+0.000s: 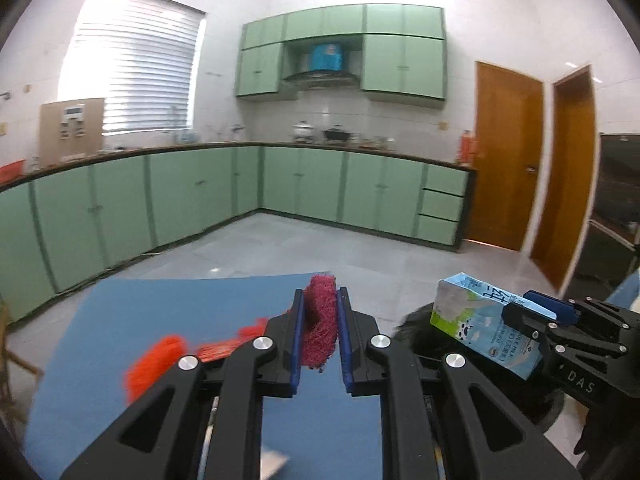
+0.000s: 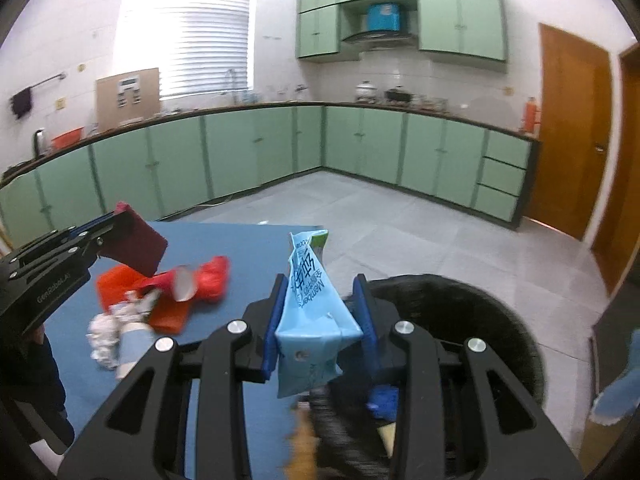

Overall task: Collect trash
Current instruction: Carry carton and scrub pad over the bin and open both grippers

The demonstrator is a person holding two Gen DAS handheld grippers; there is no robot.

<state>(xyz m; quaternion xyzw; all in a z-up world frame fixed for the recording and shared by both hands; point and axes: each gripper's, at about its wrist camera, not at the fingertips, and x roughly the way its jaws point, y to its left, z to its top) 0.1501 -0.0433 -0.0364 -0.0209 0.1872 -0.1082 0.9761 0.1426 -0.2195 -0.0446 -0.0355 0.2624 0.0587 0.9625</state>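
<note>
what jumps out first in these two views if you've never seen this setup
The right gripper pinches a crushed light-blue milk carton above the black trash bin. The left gripper clamps a dark red scouring pad over the blue table. More litter, a red plastic bag and crumpled white paper, lies on that table.

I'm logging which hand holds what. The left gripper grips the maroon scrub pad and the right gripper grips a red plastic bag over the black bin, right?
Not quite. The right gripper grips a crumpled blue milk carton, as the right wrist view shows; the red plastic bag lies on the blue table. The left gripper does hold the maroon scrub pad.
</note>
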